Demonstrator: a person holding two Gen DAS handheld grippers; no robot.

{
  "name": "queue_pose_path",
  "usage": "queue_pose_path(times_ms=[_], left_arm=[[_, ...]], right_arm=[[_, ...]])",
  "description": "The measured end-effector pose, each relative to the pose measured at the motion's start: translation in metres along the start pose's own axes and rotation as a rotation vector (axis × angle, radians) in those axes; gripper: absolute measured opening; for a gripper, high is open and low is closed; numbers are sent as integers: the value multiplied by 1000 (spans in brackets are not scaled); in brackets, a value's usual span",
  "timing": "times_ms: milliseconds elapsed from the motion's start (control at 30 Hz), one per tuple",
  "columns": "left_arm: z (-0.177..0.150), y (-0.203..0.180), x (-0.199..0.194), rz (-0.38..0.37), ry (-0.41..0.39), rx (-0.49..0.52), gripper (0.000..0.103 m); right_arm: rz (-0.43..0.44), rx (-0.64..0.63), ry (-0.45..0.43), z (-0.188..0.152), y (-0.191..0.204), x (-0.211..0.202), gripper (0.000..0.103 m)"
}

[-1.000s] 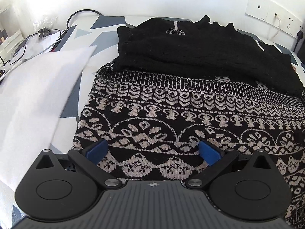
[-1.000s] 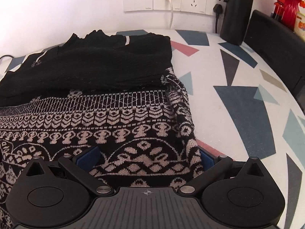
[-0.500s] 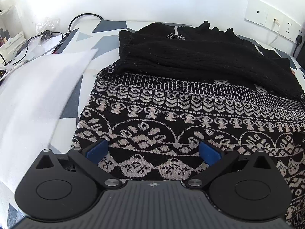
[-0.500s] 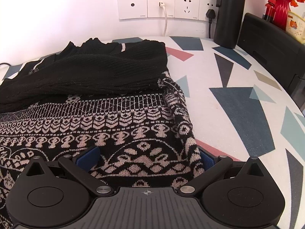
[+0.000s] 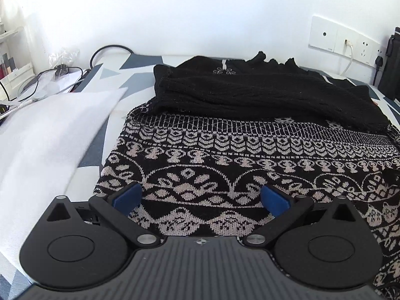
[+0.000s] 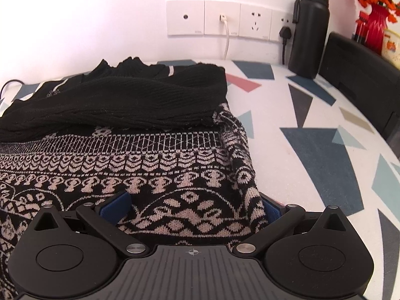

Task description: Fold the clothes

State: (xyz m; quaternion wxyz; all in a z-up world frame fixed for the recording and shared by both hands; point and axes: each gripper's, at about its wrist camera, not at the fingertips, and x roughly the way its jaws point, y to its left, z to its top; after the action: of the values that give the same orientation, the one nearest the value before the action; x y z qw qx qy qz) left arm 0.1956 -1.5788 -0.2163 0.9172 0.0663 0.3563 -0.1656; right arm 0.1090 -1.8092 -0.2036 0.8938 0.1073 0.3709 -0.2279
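Note:
A black-and-cream patterned knit sweater (image 5: pixel 250 155) lies flat on the table; it also shows in the right wrist view (image 6: pixel 140 170). Its plain black upper part (image 5: pixel 250 95) is folded over at the far side (image 6: pixel 120 105). My left gripper (image 5: pixel 201 200) is open, its blue pads spread over the near left hem. My right gripper (image 6: pixel 193 206) is open over the near right hem, its right pad at the sweater's side edge. Neither holds cloth.
The table (image 6: pixel 312 130) has a white top with coloured triangles. A white sheet (image 5: pixel 45 135) and cables (image 5: pixel 60 75) lie left. Wall sockets (image 6: pixel 225 21), a black flask (image 6: pixel 310 32), a black box (image 6: pixel 362 75) and red flowers (image 6: pixel 375 5) stand at the right rear.
Both grippers have drawn back and risen slightly, so more wall and far table show. Both stay open over the near hem. The sweater has not moved.

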Motion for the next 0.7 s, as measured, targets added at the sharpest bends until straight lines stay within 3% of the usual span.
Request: queue_pose_path(times_ms=[233, 700], left_arm=[[-5, 1, -3, -3, -20, 0, 103], [-7, 0, -5, -1, -35, -1, 103]], right_arm=[[11, -3, -21, -3, -2, 0, 102], [32, 1, 33, 4, -6, 3, 102]])
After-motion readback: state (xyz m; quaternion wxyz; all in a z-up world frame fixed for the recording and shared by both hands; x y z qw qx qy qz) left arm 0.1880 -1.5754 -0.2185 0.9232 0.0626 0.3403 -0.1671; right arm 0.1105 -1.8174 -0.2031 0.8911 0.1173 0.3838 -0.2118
